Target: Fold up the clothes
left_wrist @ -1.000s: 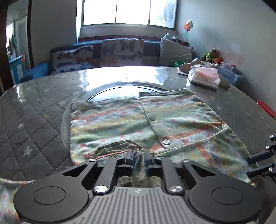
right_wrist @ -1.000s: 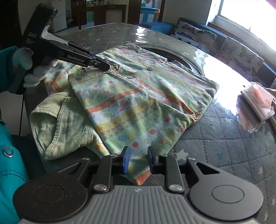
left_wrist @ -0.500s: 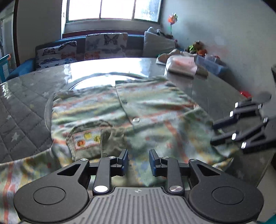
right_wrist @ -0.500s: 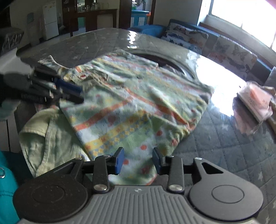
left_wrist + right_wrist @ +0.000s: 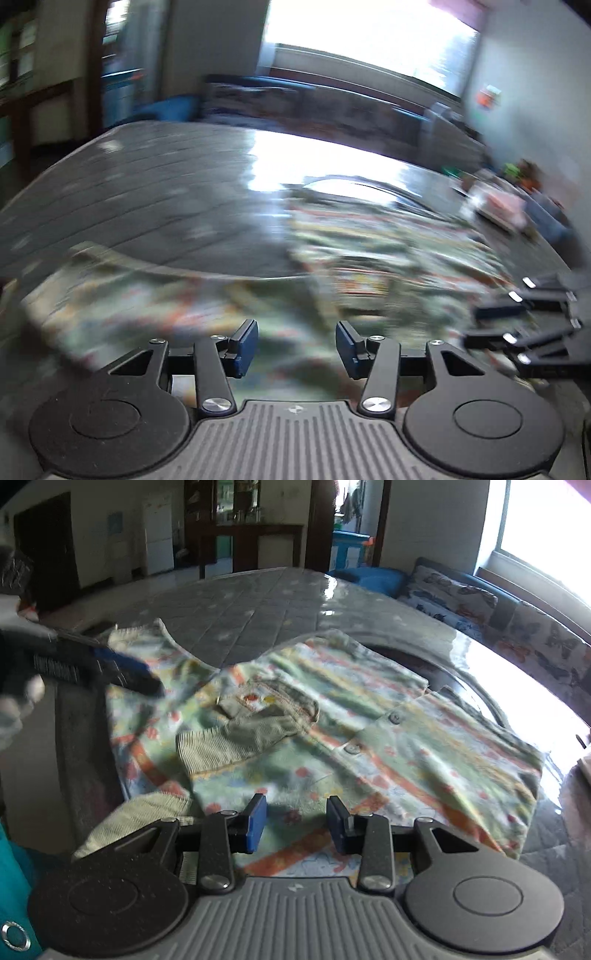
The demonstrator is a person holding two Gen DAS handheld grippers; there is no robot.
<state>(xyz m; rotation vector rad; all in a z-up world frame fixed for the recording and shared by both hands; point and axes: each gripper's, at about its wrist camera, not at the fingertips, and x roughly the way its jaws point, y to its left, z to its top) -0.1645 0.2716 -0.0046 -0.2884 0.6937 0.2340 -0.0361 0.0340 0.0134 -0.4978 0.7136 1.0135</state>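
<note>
The left tongs (image 5: 122,670) hover spread apart over one sleeve of the green, orange-striped buttoned shirt (image 5: 332,734), which lies flat on the grey quilted desk (image 5: 243,613); the right tongs (image 5: 296,823) gape empty over its near edge.

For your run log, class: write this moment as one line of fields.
phase: between folds | left gripper: open, empty | right gripper: open, empty | striped floral baby shirt: flat on grey quilted table | left view: blurred

A quilted grey table (image 5: 258,602) carries the spread patterned shirt (image 5: 369,738)
</note>
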